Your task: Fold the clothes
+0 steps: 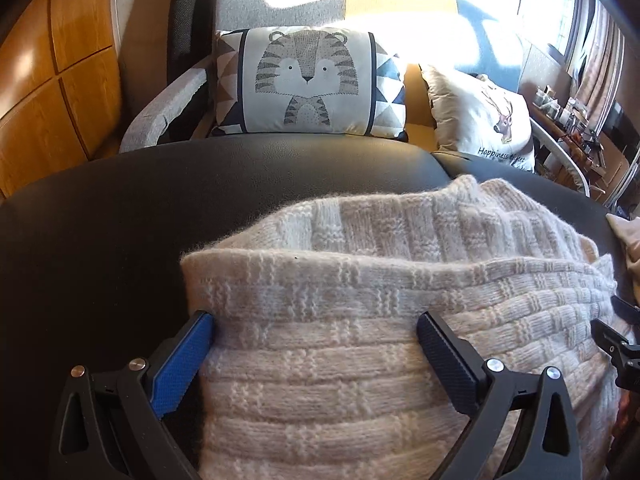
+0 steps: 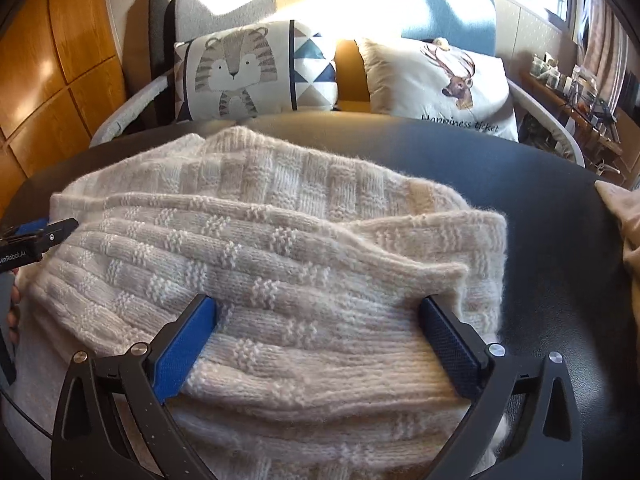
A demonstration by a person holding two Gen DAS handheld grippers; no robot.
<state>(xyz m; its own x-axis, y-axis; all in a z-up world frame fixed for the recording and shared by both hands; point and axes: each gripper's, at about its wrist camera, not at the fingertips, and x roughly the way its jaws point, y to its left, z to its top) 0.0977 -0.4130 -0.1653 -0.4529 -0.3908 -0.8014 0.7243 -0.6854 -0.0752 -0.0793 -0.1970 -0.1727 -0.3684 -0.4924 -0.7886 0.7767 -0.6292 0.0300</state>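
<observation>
Cream ribbed knit fills the lower half of both your wrist views: the sweater [image 1: 400,280] lies folded in layers on the black leather surface [image 1: 120,220], a doubled edge running from about 9 to 3 o'clock across each frame. In your left wrist view, the left gripper [image 1: 316,334] stands wide apart, blue pad at 8 o'clock and dark pad at 4 o'clock, resting against the knit on either side; the pads flank the fabric without pinching it, and the sweater's near end is cut off by the bottom of the frame. At 3 o'clock a black piece of your other tool just enters, too cropped to read. In your right wrist view, the right gripper [image 2: 320,316] is spread to its widest, the folded layers lying between its pads rather than clamped; where the fabric ends beneath the claw is hidden. At 9 o'clock the left tool's tip and a sliver of your hand [image 2: 12,304] show, mostly cut off. A second pale cloth [image 2: 624,216] pokes in at 3 o'clock, its shape unclear. Beyond the surface, from 10 to 2 o'clock: wooden panels [image 1: 52,80], a grey armchair holding a tiger cushion [image 1: 306,80], a deer cushion [image 2: 448,80], then a cluttered shelf washed out by glare from the window.
</observation>
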